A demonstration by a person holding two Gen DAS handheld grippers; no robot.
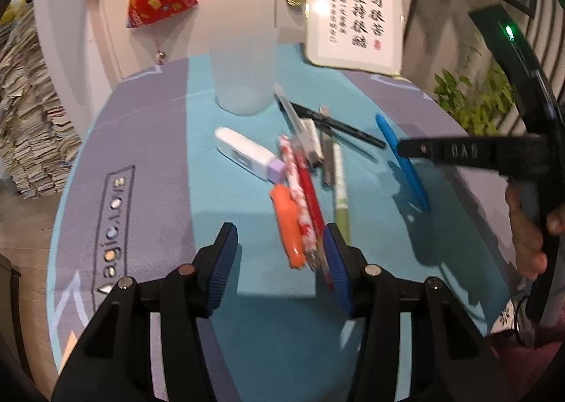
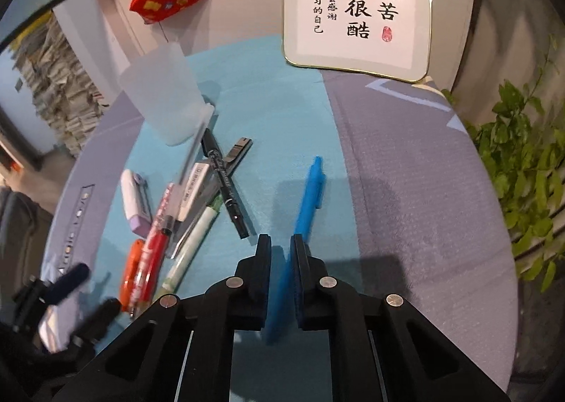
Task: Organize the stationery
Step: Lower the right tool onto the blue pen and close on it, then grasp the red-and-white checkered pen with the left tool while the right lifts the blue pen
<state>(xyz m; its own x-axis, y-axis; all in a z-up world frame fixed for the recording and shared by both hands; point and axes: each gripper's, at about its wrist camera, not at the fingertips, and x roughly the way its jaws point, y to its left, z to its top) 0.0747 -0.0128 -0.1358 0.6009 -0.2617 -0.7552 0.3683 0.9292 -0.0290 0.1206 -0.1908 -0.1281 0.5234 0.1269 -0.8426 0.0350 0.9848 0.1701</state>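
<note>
1. Nearest the right wrist camera, the right claw (image 2: 280, 243) has its jaws drawn close around the near end of the blue pen (image 2: 308, 197). The pen looks grasped, though firm pad contact cannot be confirmed.
2. Seen from the left wrist view, the blue pen (image 1: 402, 162) lies well to the right of the pile, with its far tip pointing away.
3. At the bottom of its own view, the left claw (image 1: 280, 243) is released, its blue pads spread wide. It hovers over the near ends of the orange marker (image 1: 287, 225) and the red patterned pen (image 1: 303, 204).
4. Behind them on the blue-and-grey mat (image 1: 148, 141) covering the worktop lie a white correction tape (image 1: 247, 155), a green-banded pen (image 1: 340, 186) and a black pen (image 1: 335, 123), crossing one another.
5. The frosted plastic cup (image 1: 243, 73) stands upright at the far side, just beyond the pile. It is the likely holder, and it looks empty.
6. Risks:
   - An end grip may let the blue pen pivot or slip when lifted.
   - The light cup could tip if a pen strikes its rim.
   - The left claw could close on two overlapping pens at once and scatter the rest.
</note>
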